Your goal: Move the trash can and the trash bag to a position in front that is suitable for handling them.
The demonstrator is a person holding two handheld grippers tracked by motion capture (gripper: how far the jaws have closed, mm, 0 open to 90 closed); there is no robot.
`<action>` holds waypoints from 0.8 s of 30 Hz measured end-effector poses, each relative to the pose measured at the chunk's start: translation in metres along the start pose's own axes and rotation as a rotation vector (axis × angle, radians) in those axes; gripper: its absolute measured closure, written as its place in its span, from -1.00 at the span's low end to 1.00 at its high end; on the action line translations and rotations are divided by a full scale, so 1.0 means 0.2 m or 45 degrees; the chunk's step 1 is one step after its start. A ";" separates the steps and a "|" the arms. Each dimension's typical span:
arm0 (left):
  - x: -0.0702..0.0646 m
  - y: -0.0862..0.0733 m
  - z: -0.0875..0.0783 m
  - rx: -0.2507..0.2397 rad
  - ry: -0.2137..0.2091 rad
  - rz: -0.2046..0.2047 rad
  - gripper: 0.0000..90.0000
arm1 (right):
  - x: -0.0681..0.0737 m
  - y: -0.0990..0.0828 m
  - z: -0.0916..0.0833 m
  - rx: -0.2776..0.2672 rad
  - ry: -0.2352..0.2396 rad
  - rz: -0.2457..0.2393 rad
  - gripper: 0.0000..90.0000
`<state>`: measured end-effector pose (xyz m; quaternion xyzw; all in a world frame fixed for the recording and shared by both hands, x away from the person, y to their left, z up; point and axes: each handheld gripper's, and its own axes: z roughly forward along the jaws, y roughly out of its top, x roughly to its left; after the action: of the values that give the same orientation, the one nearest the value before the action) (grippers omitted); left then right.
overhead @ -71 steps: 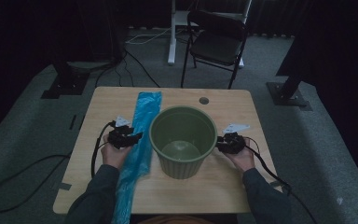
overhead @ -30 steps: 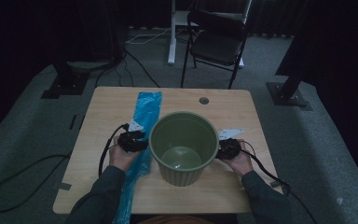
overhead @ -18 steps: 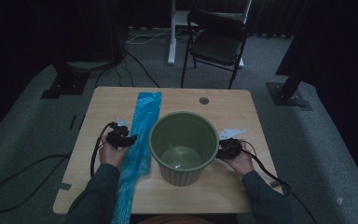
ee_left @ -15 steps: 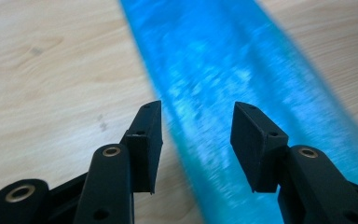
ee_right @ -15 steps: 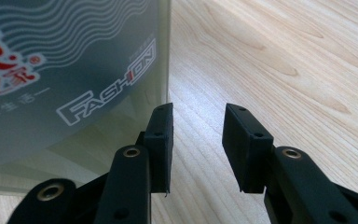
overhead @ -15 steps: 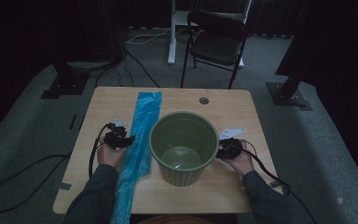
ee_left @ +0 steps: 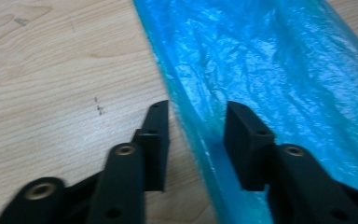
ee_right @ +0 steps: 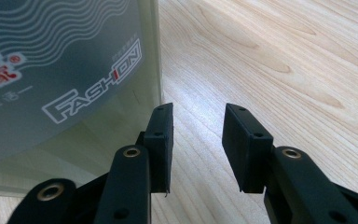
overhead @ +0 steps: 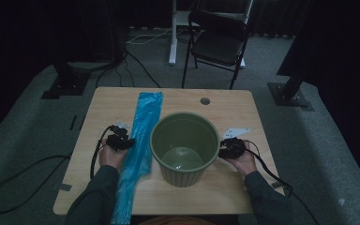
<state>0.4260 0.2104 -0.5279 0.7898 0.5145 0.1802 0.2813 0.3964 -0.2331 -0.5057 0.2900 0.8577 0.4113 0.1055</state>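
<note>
A green ribbed bin (overhead: 184,146) stands upright at the middle of the wooden table (overhead: 239,110). A long blue plastic bag (overhead: 140,136) lies flat to its left, running from the far part of the table over the near edge. My left gripper (overhead: 123,142) is open at the bag's left edge; in the left gripper view its jaws straddle the edge of the blue bag (ee_left: 270,79), one on bare wood, one over the plastic. My right gripper (overhead: 225,149) is open beside the bin's right wall, and the printed bin side (ee_right: 60,79) sits just left of its jaws.
A round cable hole (overhead: 205,101) lies in the table's far part. A black folding chair (overhead: 218,40) and a white stand (overhead: 173,33) are on the floor behind. Cables trail from both grippers over the table edges.
The left gripper pulled away from the bin, drifted left, then came back right onto the bag's edge. The bin and right gripper shifted slightly toward the near edge, then stayed put.
</note>
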 end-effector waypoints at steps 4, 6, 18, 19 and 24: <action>-0.01 0.03 0.02 0.004 -0.056 0.001 0.89 | 0.00 0.00 0.00 0.002 -0.001 0.003 0.41; -0.03 0.05 0.04 0.007 -0.065 0.018 0.95 | 0.00 0.00 0.00 0.002 -0.001 0.003 0.41; -0.17 0.20 0.16 0.021 -0.123 0.206 0.94 | -0.01 -0.01 -0.01 0.004 -0.002 0.009 0.41; -0.18 0.21 0.16 0.020 -0.127 0.208 0.94 | -0.01 -0.01 -0.01 0.004 -0.002 0.008 0.41; -0.21 0.23 0.19 0.009 -0.157 0.228 0.90 | -0.01 -0.01 -0.01 0.005 -0.001 0.010 0.41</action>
<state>0.4638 0.1484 -0.5273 0.8431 0.4242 0.1540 0.2923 0.3961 -0.2361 -0.5062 0.2937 0.8572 0.4100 0.1038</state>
